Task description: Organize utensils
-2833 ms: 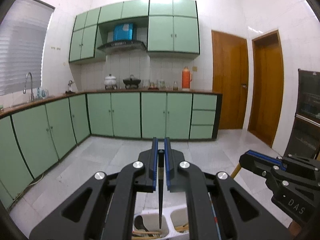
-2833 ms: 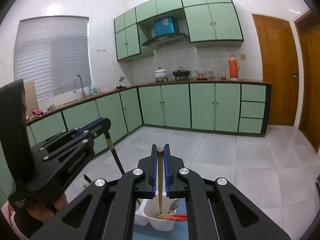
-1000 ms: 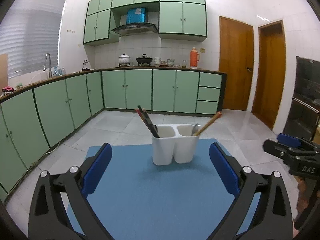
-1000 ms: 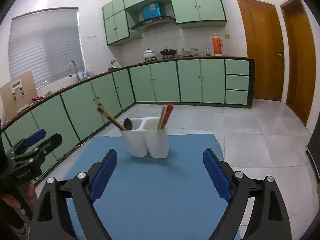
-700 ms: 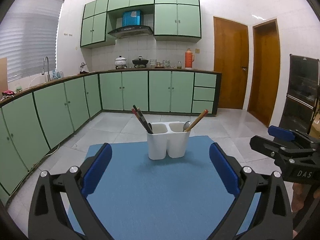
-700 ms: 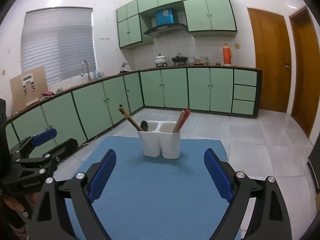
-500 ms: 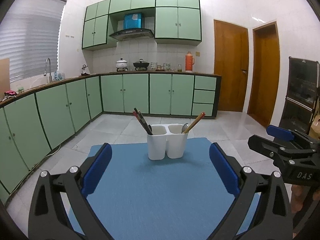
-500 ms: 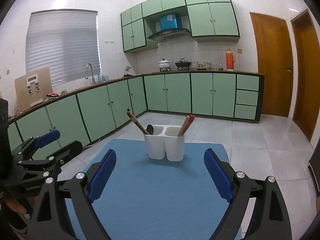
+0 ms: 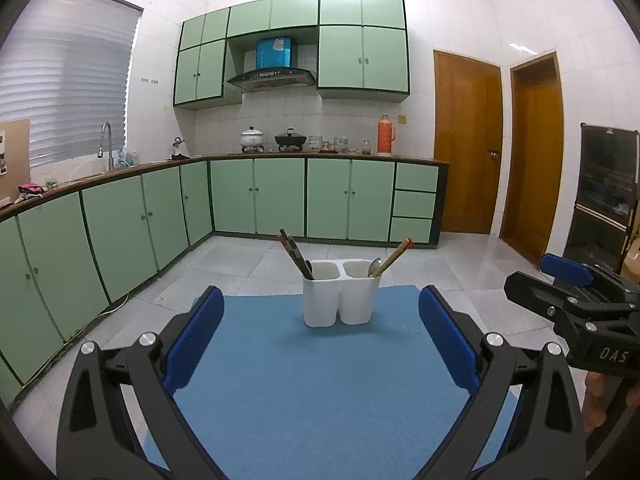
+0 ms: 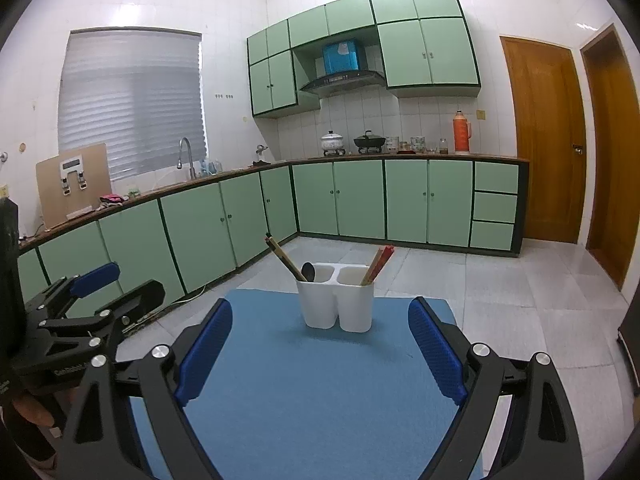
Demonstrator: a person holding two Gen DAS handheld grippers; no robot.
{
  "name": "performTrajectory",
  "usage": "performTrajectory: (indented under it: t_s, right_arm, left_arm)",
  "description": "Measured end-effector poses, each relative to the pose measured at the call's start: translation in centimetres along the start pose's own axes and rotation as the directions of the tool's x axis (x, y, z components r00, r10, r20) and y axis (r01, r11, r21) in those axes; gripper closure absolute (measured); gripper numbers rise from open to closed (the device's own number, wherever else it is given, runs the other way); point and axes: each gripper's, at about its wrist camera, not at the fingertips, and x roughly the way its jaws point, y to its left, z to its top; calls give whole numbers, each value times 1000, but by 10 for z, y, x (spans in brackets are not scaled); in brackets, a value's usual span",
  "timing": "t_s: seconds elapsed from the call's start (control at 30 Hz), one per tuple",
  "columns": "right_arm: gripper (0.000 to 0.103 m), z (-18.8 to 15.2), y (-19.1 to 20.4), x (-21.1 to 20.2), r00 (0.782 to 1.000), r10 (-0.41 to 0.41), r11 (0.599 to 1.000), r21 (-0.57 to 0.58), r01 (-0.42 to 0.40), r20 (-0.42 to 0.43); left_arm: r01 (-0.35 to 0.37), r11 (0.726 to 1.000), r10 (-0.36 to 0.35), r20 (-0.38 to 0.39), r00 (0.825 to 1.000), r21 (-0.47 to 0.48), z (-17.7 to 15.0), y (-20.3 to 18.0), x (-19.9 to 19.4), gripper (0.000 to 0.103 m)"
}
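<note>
I have both claws pulled back from the work, level and facing the caddy [image 9: 340,298] across the blue mat [image 9: 320,380]. My left claw [image 9: 320,344] is spread wide with nothing between its blue pads [image 9: 192,336]. My right claw [image 10: 322,354] is likewise spread wide and holds nothing; its pads [image 10: 436,354] frame the caddy [image 10: 338,304] from my side.

The white caddy has two cups joined side by side and stands upright on the mat toward the far edge, about midway between the left and right edges. The two views look at it from different angles, so the contents swap sides. In the left wrist view, the left cup holds dark chopsticks [image 9: 294,254] leaning out to the left, with a reddish one among them. The right cup holds a metal spoon [image 9: 375,267], bowl up, and light wooden chopsticks [image 9: 396,256] with red tips leaning right.

In the right wrist view, the left cup shows wooden chopsticks [image 10: 284,258] leaning left and a dark spoon bowl [image 10: 308,271]; the right cup shows red and tan chopsticks [image 10: 378,264] leaning right.

Each claw shows at the edge of the other's view: the right claw [image 9: 560,294] off the mat's right edge, the left claw [image 10: 116,294] off its left edge. The mat around the caddy is bare.
</note>
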Motion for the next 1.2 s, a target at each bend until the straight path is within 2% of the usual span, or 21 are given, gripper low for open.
performTrajectory:
  t_s: [1.2]
  right_arm:
    - [15,2,10,-9,1000,7,1000,-14,-7,25]
  left_arm:
    - [-4,1000,3,29,1000,11,0,5,-14,8]
